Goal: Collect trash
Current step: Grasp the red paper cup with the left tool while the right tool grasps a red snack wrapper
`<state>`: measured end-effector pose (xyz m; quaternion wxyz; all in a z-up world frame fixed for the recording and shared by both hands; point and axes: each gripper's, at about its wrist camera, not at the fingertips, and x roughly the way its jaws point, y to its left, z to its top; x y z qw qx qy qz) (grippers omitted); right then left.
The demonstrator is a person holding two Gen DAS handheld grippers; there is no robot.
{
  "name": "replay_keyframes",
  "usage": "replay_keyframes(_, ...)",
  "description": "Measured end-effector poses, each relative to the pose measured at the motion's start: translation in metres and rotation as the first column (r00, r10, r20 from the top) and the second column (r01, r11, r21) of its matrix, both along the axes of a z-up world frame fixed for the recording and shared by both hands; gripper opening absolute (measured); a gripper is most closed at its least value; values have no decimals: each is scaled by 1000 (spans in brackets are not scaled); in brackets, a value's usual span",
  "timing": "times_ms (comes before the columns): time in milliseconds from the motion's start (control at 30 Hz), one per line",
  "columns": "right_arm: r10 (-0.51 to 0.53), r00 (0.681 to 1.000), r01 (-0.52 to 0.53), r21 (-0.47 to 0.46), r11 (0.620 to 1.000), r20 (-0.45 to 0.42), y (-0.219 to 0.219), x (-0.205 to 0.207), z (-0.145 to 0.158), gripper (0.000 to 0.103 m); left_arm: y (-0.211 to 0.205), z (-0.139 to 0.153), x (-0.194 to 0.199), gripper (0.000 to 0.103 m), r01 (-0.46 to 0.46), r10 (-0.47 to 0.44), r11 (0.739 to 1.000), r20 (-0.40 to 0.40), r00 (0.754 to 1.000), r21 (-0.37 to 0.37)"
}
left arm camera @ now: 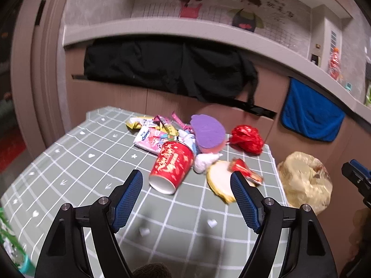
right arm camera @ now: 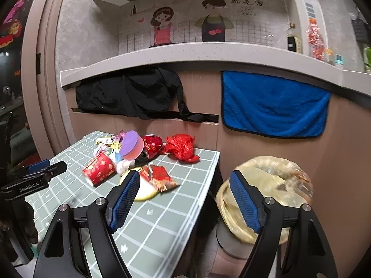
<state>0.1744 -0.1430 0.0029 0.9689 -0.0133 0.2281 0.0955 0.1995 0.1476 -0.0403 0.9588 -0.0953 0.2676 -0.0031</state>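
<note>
A pile of trash lies on the green checked table (left arm camera: 76, 162): a tipped red paper cup (left arm camera: 172, 165), a purple sponge (left arm camera: 209, 132), a red plastic bag (left arm camera: 247, 139), a white-yellow peel (left arm camera: 220, 181), a red snack wrapper (left arm camera: 245, 172) and a tissue pack (left arm camera: 150, 139). My left gripper (left arm camera: 186, 180) hangs open just short of the cup, nothing between its fingers. My right gripper (right arm camera: 184, 183) is open above the table's right edge, near the wrapper (right arm camera: 160, 178) and the cup (right arm camera: 99, 170). A bin lined with a yellowish bag (right arm camera: 266, 185) stands right of the table.
A counter (right arm camera: 185, 53) runs behind the table, with a black cloth (right arm camera: 129, 92) and a blue towel (right arm camera: 273, 104) hanging from it. The other gripper shows at the left edge of the right wrist view. A green bottle (left arm camera: 9, 243) sits at the table's near left.
</note>
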Motion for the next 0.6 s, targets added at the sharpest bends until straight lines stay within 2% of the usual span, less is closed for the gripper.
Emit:
replay_keyframes(133,10,999,-10,3,1000,-32,7,36,-10,77,11,-11,43,80,11,-9,1000,-42,999,26)
replay_keyframes(300,24,995,-22,18,1000,-99,11,68,-31,77,11,-34,95,80,41,-35,999,-164,986,36)
replay_keyframes(467,41,986,-35,37,999,-160,10,83,-52,77,17,-56,119,77,71,-74,997,-235,969,-24)
replay_keyframes(600,42,982,-38,29,999,-186,13,91,-61,77,15,-66,129,72,80,-81,997,-261,962,-13)
